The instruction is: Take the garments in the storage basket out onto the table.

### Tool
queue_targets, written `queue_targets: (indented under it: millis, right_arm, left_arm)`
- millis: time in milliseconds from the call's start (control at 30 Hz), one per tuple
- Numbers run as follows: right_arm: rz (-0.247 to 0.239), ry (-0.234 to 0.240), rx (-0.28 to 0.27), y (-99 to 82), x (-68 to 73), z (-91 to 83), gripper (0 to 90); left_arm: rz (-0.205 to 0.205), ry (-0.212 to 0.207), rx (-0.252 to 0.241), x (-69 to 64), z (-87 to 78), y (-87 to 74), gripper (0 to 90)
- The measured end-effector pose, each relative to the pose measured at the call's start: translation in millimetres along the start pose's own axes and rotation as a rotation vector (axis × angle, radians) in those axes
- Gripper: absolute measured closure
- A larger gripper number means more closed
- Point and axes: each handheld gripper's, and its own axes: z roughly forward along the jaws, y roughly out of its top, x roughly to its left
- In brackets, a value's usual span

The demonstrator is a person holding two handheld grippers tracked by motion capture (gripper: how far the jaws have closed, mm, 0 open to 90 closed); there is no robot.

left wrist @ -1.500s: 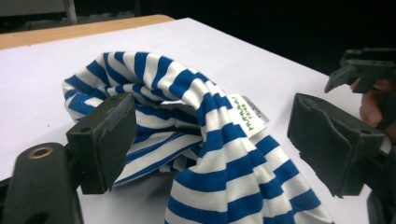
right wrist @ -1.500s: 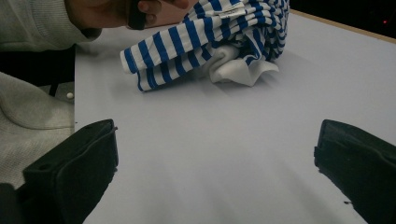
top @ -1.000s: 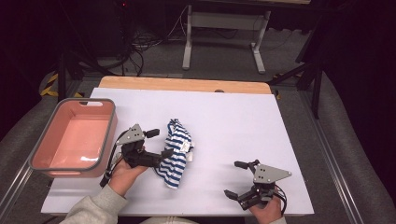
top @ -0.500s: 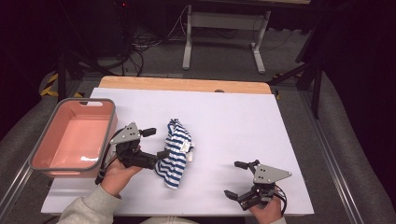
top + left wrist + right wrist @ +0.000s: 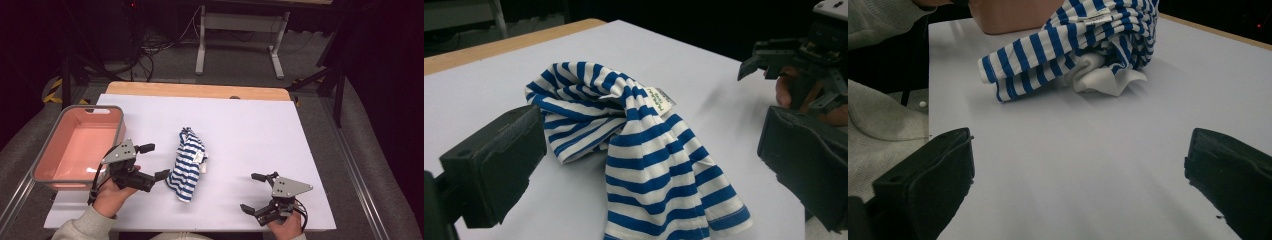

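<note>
**Striped garment lies between your grippers, nearer the left**

The blue-and-white striped garment [image 5: 187, 165] sits bunched on the white table top [image 5: 280, 130], a little left of centre. Its long axis runs from the far end down toward your edge of the table, with a small sewn-in label [image 5: 658, 99] showing on the upper fold and a patch of white inner fabric poking out on the side facing your right hand.

Your left gripper [image 5: 152, 161] is just beside the garment's left flank, jaws spread wide and holding nothing; seen from the left gripper view, the cloth lies straight ahead in the gap between them, apart from both. Your right gripper [image 5: 254, 192] is well apart from it, near your edge of the table, jaws likewise spread and empty, with bare table between them and the cloth.

So the left hand is the nearer one, and a short push forward would likely bring its jaws across the garment's width.

The pink bin [image 5: 47, 172] stands empty at the table's left edge, just beyond your left hand.
</note>
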Motion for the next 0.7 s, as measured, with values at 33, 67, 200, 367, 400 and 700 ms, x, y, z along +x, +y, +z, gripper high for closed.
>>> queue_targets:
  millis: [33, 67, 200, 367, 400, 700]
  right_arm:
    - [-0.001, 0.000, 0.000, 0.0, 0.0, 0.1, 0.1]
    - [0.000, 0.001, 0.001, -0.1, 0.0, 0.2, 0.1]
    - [0.000, -0.001, 0.002, 0.0, 0.3, 0.2, 0.1]
    - [0.000, -0.002, 0.003, -0.1, 0.3, 0.1, 0.1]
    - [0.000, -0.003, 0.003, -0.1, 0.3, 0.1, 0.1]
    - [-0.001, 0.000, 0.000, -0.1, 0.9, -1.0, 0.1]
  left_arm:
    - [-0.010, -0.005, -0.004, 0.2, -4.0, -3.6, 0.2]
    - [-0.004, 0.001, 0.000, 0.4, -5.5, -5.3, 0.2]
    - [0.005, 0.007, -0.002, -0.1, -9.1, -11.0, 0.2]
    - [0.007, 0.029, 0.030, -0.4, -13.0, -17.5, 0.2]
    - [0.010, 0.031, 0.042, -0.6, -14.0, -19.3, 0.2]
    - [-0.008, 0.045, 0.102, 3.5, -17.3, -42.6, 0.4]
